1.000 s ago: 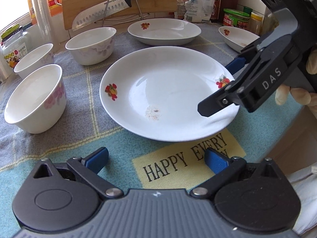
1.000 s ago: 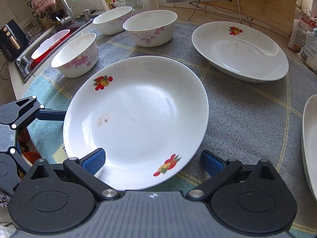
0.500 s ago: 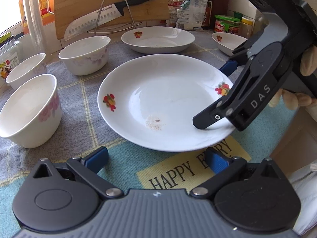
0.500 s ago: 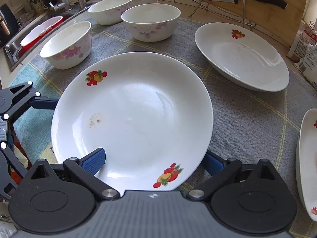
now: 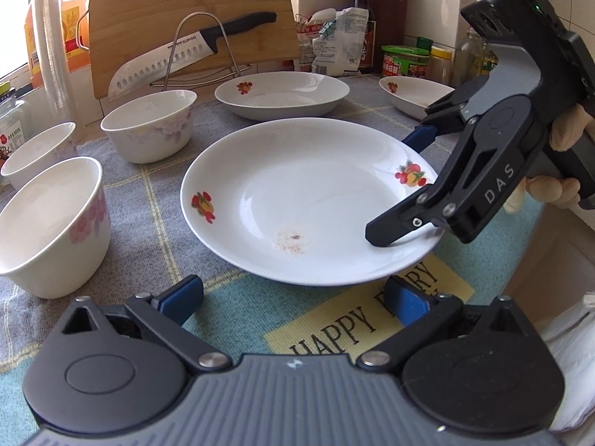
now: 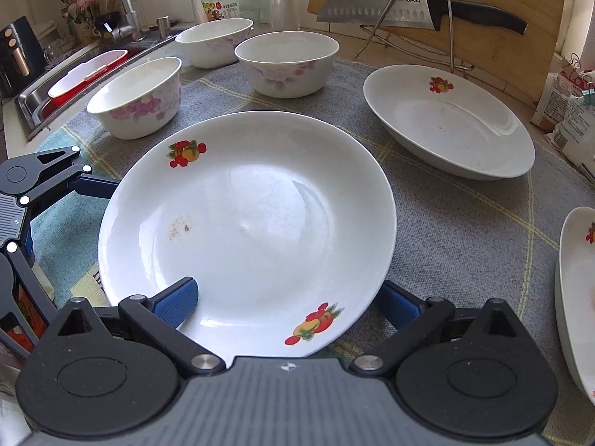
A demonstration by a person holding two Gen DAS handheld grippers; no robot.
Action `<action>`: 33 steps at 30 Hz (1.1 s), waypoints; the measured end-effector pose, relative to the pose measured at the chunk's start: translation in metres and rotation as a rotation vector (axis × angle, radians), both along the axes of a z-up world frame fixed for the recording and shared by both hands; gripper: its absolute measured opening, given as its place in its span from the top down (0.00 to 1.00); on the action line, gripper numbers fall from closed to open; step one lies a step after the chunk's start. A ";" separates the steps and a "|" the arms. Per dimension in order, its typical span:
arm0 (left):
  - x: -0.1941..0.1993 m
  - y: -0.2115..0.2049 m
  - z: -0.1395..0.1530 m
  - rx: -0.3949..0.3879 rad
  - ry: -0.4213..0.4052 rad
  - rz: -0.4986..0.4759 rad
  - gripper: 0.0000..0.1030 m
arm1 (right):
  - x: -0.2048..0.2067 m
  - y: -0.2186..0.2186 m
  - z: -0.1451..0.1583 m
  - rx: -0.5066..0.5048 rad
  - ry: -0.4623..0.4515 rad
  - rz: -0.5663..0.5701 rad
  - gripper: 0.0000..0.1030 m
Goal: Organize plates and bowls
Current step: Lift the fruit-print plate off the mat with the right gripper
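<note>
A large white plate (image 5: pixel 305 200) with fruit decals lies on the grey checked cloth (image 5: pixel 148 215). My right gripper (image 6: pixel 286 303) is open at the plate's (image 6: pixel 245 223) near rim: the left pad sits over the plate's inside and the right pad is partly hidden behind the rim. The left wrist view shows this right gripper (image 5: pixel 398 186) at the plate's right side, held by a gloved hand (image 5: pixel 557 186). My left gripper (image 5: pixel 293 301) is open, just short of the plate's front rim. Three flowered bowls (image 5: pixel 48 223) (image 5: pixel 148 126) (image 5: pixel 37 152) stand to the left.
Two more plates (image 5: pixel 282 94) (image 5: pixel 416 96) sit behind. A knife (image 5: pixel 186 55) rests on a wire rack against a cutting board (image 5: pixel 186 7). Jars and bags line the back wall. A sink (image 6: pixel 74 78) lies beyond the bowls. A yellow "HAPPY" mat patch (image 5: pixel 357 319) marks the front edge.
My right gripper has pushed forward, so the plate's rim now lies between its fingers. The left gripper has dropped lower and tilted up. Both stayed open.
</note>
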State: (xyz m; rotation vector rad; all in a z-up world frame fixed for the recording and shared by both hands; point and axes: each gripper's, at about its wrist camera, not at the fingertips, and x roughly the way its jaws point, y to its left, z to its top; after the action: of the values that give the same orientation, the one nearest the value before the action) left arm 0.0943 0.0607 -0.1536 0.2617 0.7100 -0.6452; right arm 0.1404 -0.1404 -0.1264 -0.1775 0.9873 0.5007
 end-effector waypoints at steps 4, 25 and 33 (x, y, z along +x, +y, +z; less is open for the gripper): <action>0.004 -0.001 0.000 0.005 0.005 -0.023 0.00 | 0.013 -0.006 0.005 0.091 0.051 0.059 0.00; 0.016 -0.004 0.002 0.032 -0.013 -0.133 0.00 | 0.066 -0.022 0.005 0.240 0.210 0.172 0.00; 0.019 -0.002 0.001 0.023 -0.016 -0.167 0.00 | 0.074 -0.024 0.006 0.269 0.230 0.170 0.00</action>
State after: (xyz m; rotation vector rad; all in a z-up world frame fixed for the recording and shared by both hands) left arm 0.1138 0.0585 -0.1527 0.3499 0.6848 -0.7929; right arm 0.2142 -0.1643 -0.1204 0.0393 1.1228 0.8173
